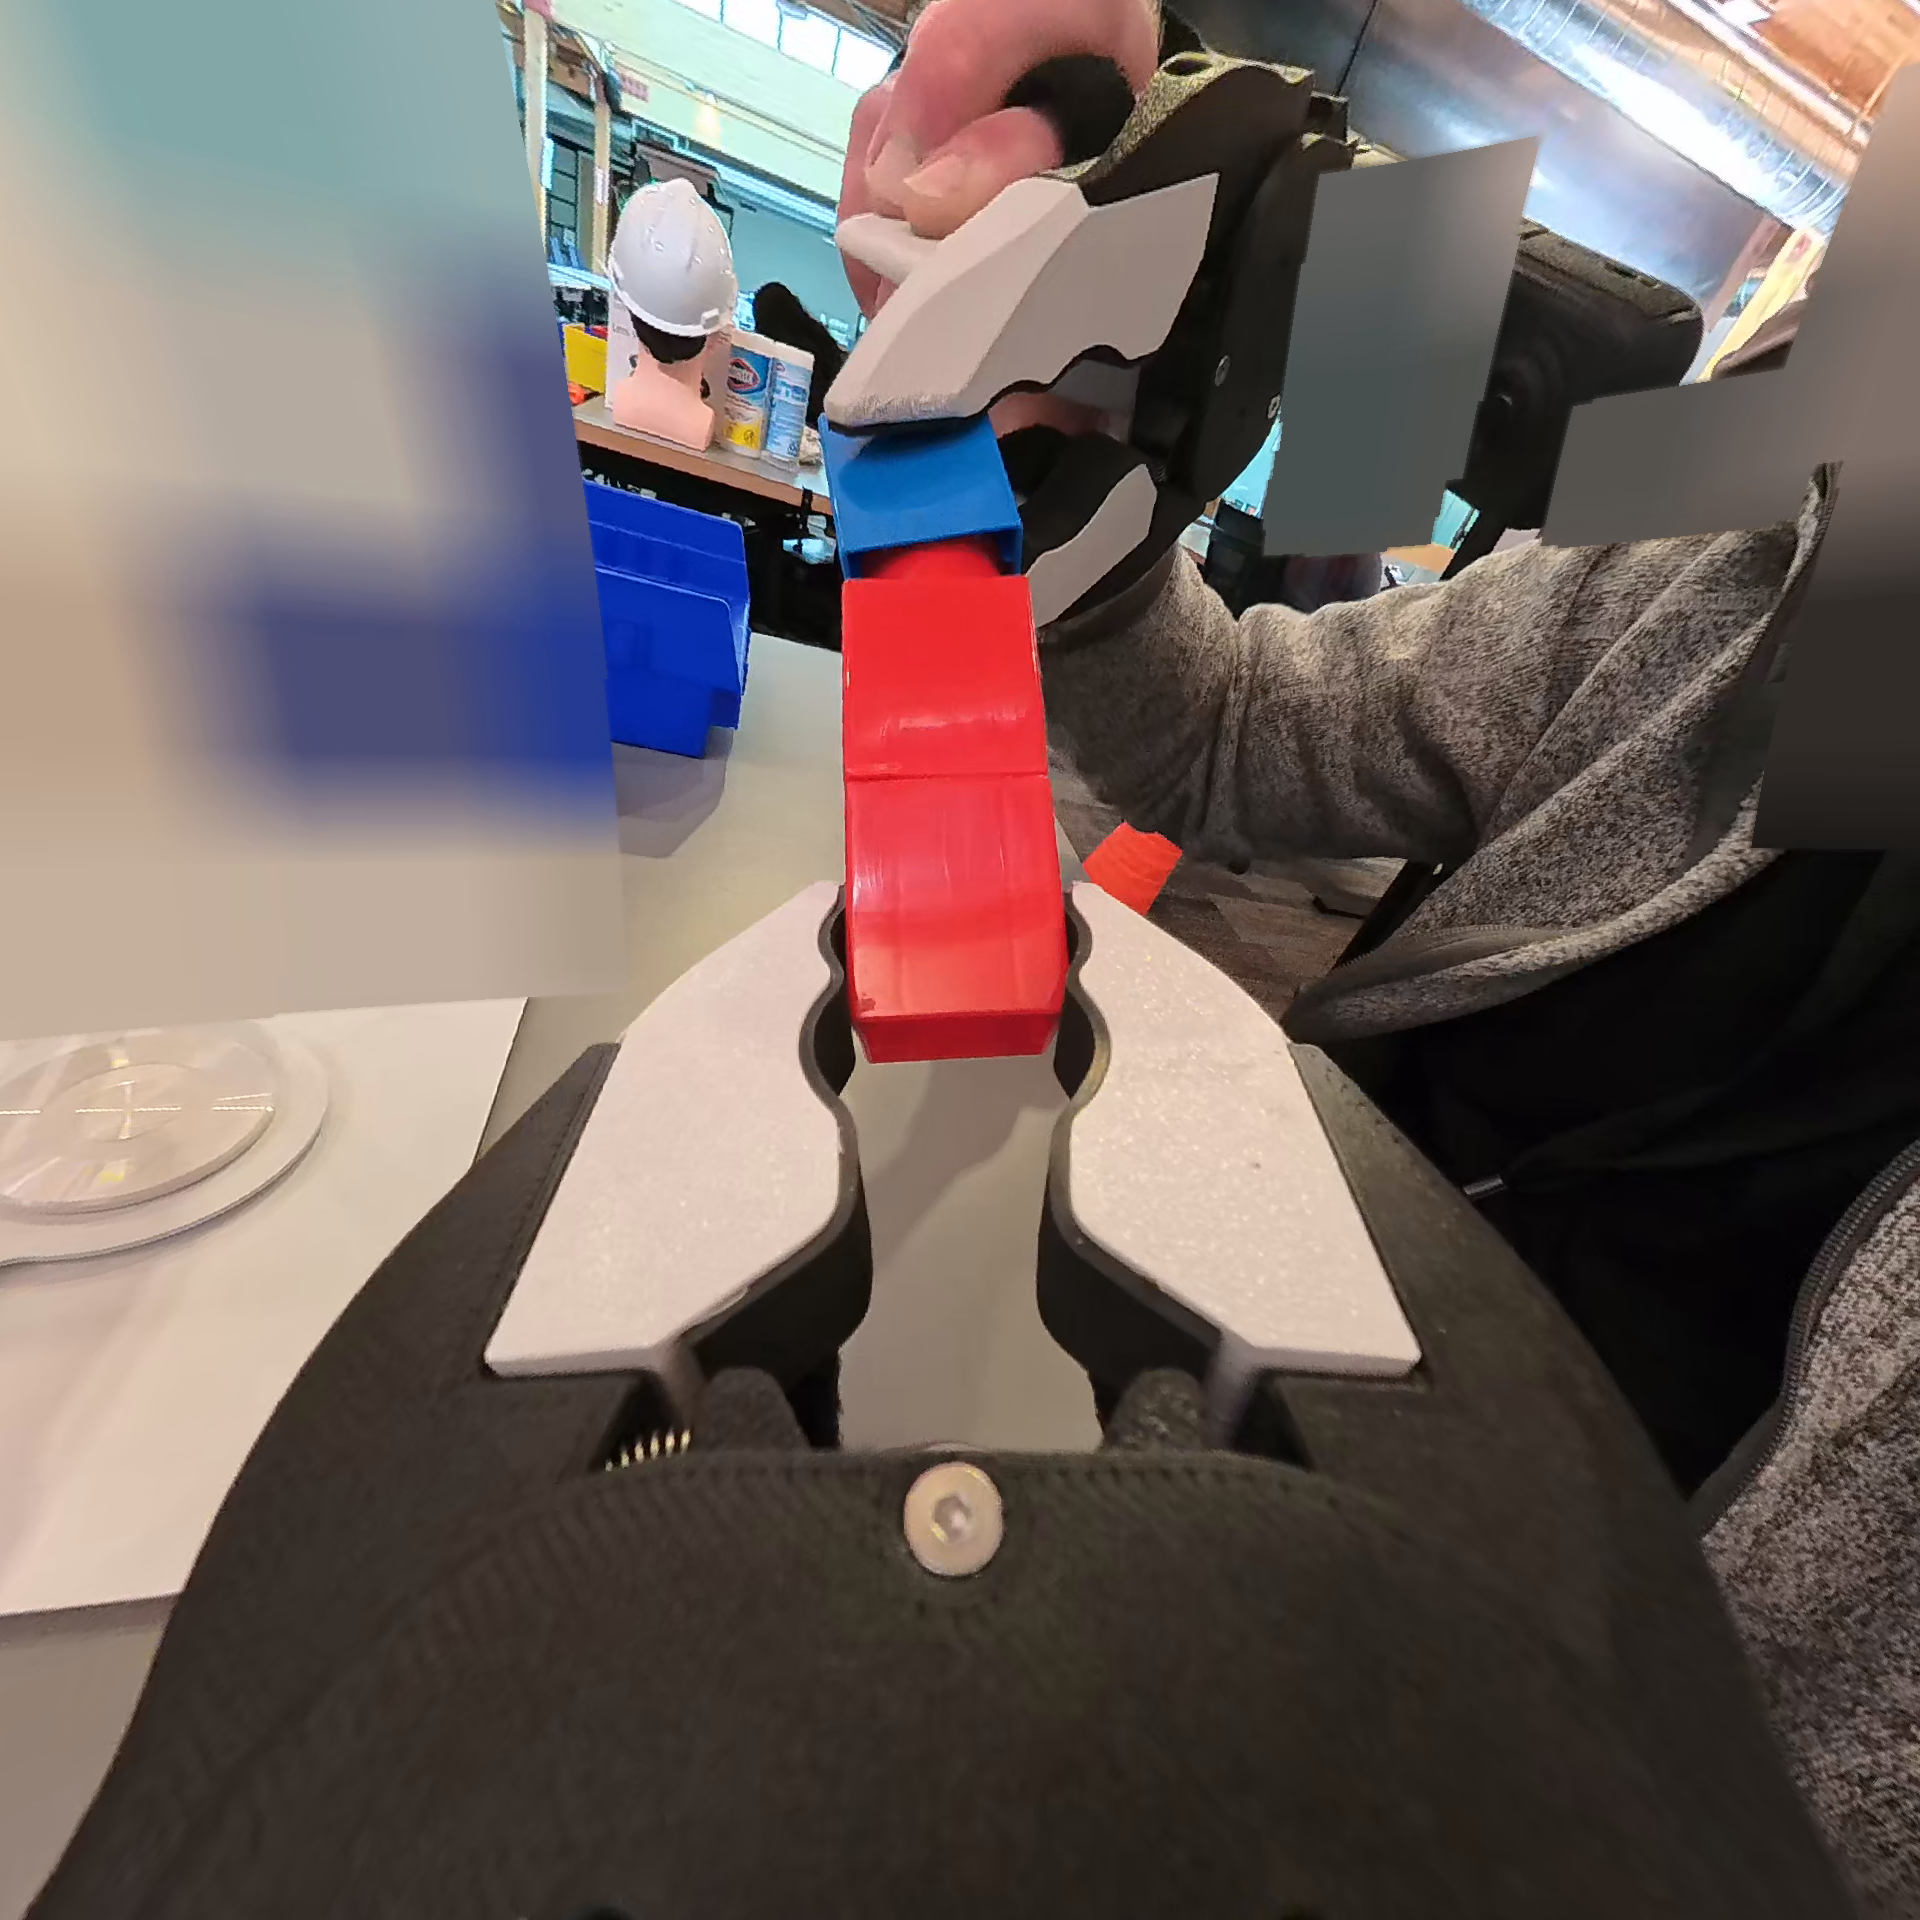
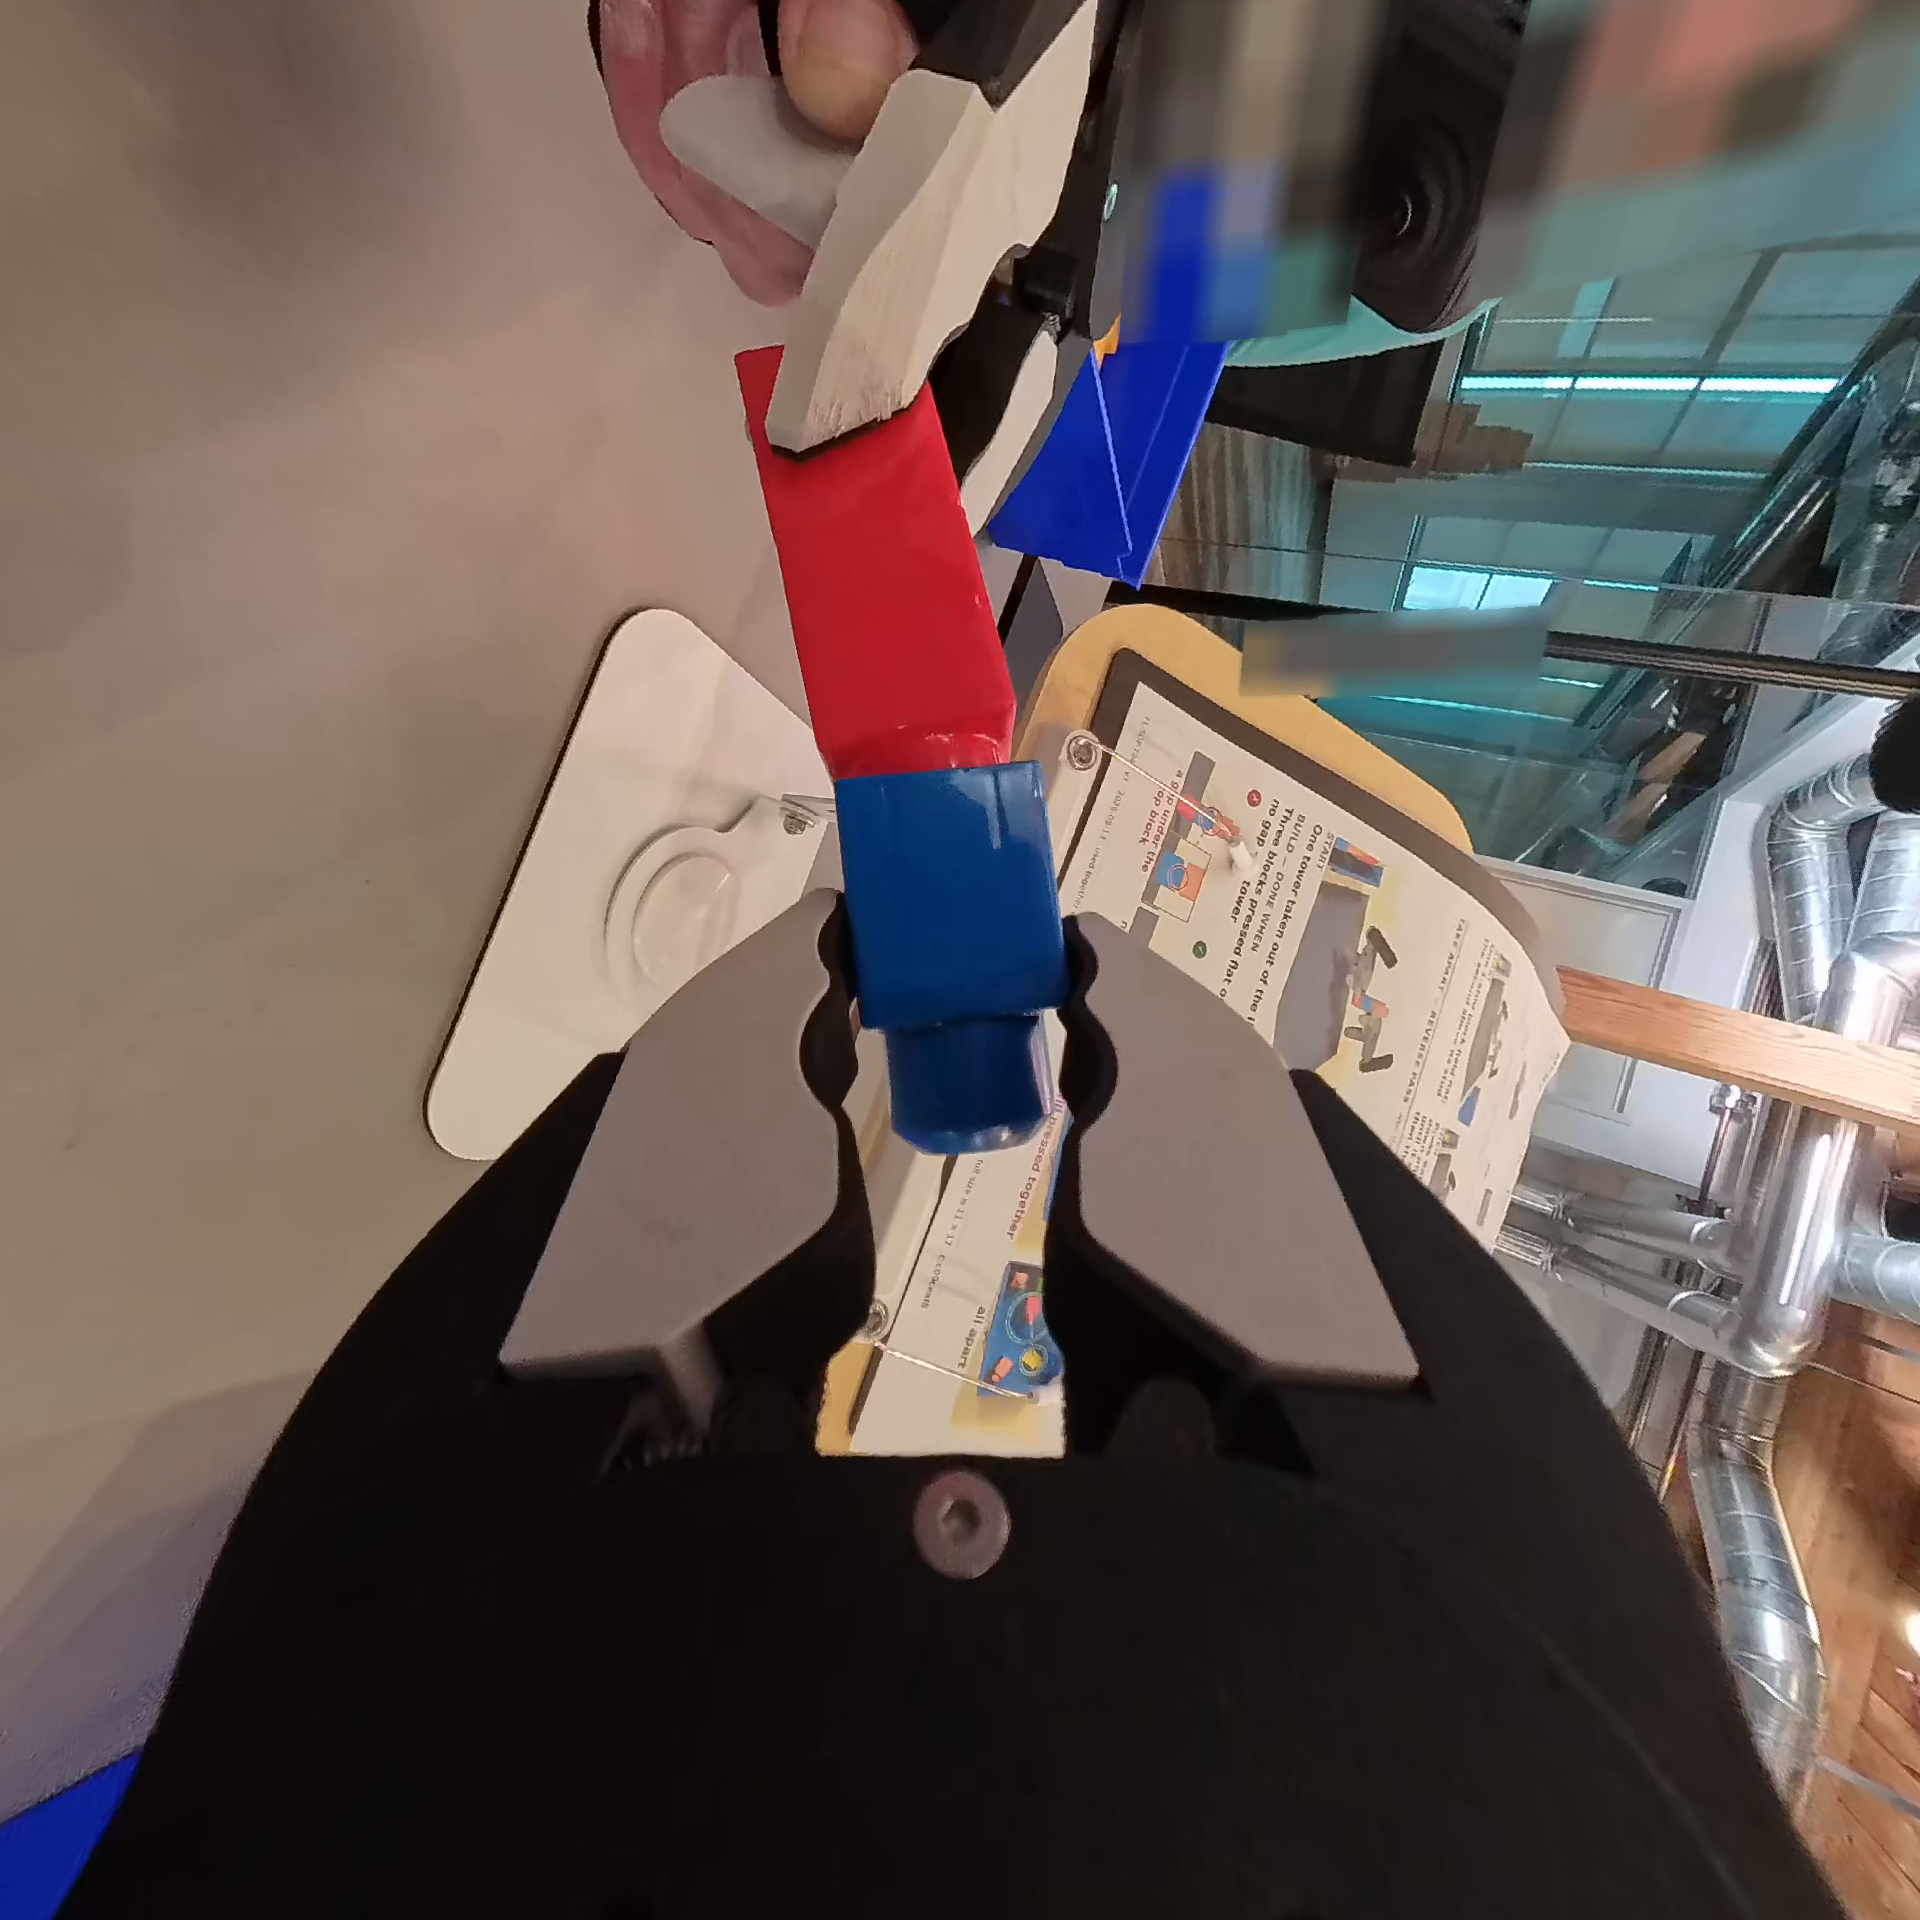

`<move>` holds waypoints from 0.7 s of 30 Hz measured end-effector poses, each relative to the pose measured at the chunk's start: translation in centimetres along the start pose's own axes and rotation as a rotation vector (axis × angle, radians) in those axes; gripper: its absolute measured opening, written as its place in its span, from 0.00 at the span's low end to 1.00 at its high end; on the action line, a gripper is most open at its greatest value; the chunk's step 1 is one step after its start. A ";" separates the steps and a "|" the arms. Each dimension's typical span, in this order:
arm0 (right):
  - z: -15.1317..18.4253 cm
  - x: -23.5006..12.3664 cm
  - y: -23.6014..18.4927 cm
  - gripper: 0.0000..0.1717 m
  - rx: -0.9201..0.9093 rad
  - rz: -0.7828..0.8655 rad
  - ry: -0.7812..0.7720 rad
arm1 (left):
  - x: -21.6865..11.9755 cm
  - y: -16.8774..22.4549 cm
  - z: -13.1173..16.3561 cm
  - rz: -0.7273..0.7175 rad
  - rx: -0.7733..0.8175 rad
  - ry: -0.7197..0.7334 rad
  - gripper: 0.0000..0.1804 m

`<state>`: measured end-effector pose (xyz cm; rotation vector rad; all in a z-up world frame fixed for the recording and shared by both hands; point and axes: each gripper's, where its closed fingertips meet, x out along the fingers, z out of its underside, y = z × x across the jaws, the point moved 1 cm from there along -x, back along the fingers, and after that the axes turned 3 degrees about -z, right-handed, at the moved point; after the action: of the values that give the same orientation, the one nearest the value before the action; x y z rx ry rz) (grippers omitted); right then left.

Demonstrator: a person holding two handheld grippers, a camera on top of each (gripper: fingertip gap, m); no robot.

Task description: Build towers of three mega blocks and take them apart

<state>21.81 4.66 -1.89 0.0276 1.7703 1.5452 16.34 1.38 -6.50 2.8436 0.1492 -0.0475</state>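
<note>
Red plastic blocks, two joined end to end (image 1: 940,790), form a tower with a blue plastic block (image 1: 920,499) at the far end, held in the air over the grey table (image 1: 769,727) between both tools. The left gripper (image 1: 954,977) has its jaws clenched on the nearest red block, pads pressing both sides. The right gripper (image 2: 951,987) grips the blue block (image 2: 951,894) the same way, and a sliver of red stud shows at that joint. A blue plastic bin (image 1: 670,623) stands behind.
</note>
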 end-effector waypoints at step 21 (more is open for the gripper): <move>-0.3 0.8 -0.9 0.21 -0.064 -0.001 -0.033 | 0.0 -0.3 0.3 -0.007 -0.026 -0.012 0.20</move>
<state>21.44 4.54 -3.13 0.0209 1.6942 1.5905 16.26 1.57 -6.86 2.8160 0.1558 -0.0635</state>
